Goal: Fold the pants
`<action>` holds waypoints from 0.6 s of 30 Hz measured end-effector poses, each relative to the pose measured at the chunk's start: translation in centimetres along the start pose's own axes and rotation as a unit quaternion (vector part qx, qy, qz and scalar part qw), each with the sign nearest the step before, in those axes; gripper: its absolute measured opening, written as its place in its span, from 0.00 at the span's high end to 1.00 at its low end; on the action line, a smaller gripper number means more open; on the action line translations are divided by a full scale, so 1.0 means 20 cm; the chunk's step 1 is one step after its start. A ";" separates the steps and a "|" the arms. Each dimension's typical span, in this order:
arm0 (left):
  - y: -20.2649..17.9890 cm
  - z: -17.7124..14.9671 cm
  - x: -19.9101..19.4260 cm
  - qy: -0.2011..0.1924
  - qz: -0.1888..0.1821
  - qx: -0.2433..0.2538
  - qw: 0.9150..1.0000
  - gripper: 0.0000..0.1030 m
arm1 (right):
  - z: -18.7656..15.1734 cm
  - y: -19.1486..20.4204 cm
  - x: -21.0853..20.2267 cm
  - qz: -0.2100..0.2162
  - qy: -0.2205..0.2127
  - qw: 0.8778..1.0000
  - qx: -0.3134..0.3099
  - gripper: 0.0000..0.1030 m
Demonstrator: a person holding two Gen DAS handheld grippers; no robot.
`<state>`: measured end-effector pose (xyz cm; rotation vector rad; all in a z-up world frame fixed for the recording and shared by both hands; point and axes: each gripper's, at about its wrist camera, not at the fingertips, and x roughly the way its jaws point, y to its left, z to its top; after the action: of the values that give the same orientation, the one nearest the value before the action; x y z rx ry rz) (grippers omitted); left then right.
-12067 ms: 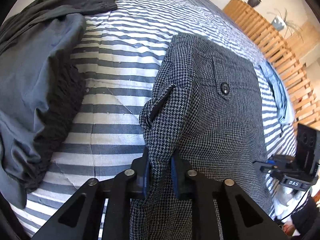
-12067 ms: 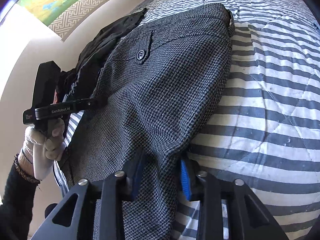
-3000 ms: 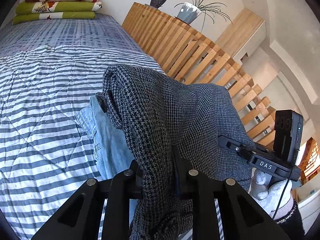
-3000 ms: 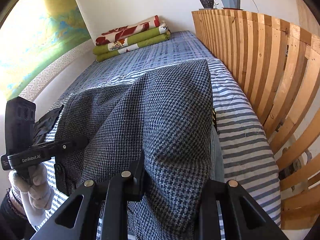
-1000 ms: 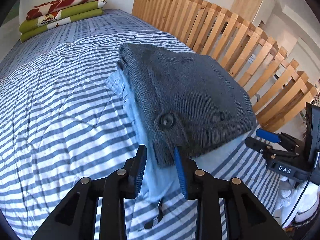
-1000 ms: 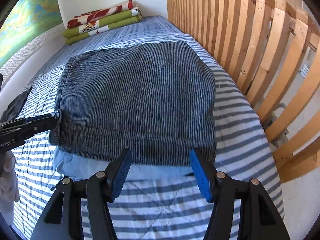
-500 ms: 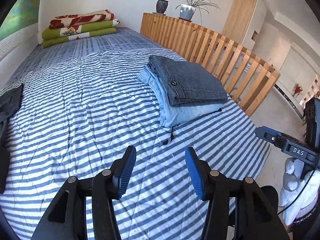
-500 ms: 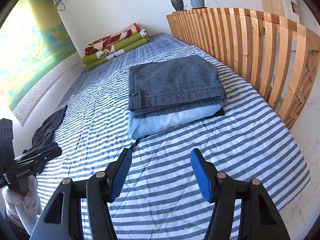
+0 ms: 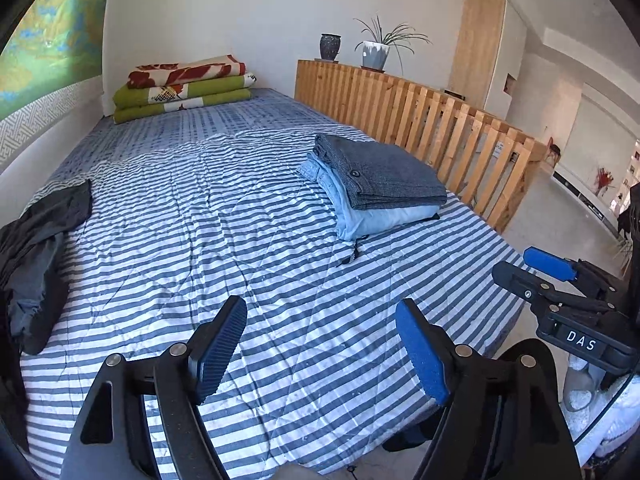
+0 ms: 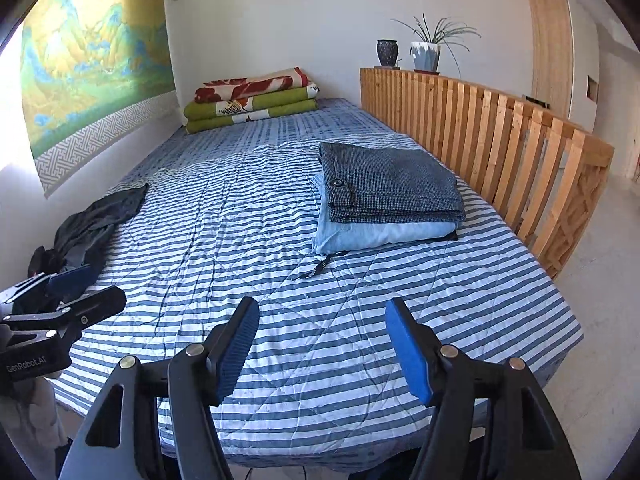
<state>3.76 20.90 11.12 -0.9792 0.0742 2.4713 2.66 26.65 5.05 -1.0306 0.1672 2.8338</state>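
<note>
Woven houndstooth pants [image 10: 390,184] folded square (atop denim [image 10: 380,234]); left claw [image 9: 320,356], right claw [image 10: 322,350] opening, empty.

White walls [image 10: 280,8], striped bed [image 10: 248,216], wooden slatted railing [image 10: 500,136], perhaps daylight

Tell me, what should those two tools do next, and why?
Probably swing toward the dark crumpled clothes at the bed's left edge. The grey checked pants already lie folded on the pile, and both the left hand-held gripper and right hand-held gripper are opening, empty.

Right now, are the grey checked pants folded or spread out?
Folded: the grey checked pants lie as a neat rectangle atop the folded light blue jeans.
</note>
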 end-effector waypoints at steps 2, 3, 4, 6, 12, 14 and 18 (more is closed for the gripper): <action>0.00 0.01 -0.04 -0.009 -0.004 0.008 1.000 0.21 | -0.01 0.04 -0.03 -0.011 -0.008 1.000 -0.008 0.40; -0.01 0.02 -0.04 -0.014 -0.004 0.014 1.000 0.20 | -0.01 0.06 -0.04 -0.016 -0.013 1.000 -0.010 0.40; -0.01 0.03 -0.04 -0.019 -0.004 0.019 1.000 0.17 | -0.01 0.07 -0.05 -0.019 -0.017 1.000 -0.009 0.40; -0.02 0.05 -0.04 -0.029 -0.005 0.028 0.999 0.14 | 0.00 0.08 -0.04 -0.018 -0.016 1.000 -0.005 0.39; 0.01 0.06 0.05 -0.016 -0.008 0.023 1.000 0.14 | 0.01 0.12 0.04 -0.036 -0.010 0.999 -0.007 0.39; 0.03 0.06 0.07 -0.011 -0.003 0.014 1.000 0.14 | 0.02 0.11 0.07 -0.036 -0.008 0.999 -0.002 0.39; 0.09 0.03 0.13 0.002 0.010 0.000 1.000 0.14 | 0.01 0.11 0.13 -0.038 0.001 0.999 -0.004 0.39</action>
<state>0.90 20.47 9.68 -0.9882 0.0850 2.4878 0.17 24.77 3.69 -1.0202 0.1140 2.7682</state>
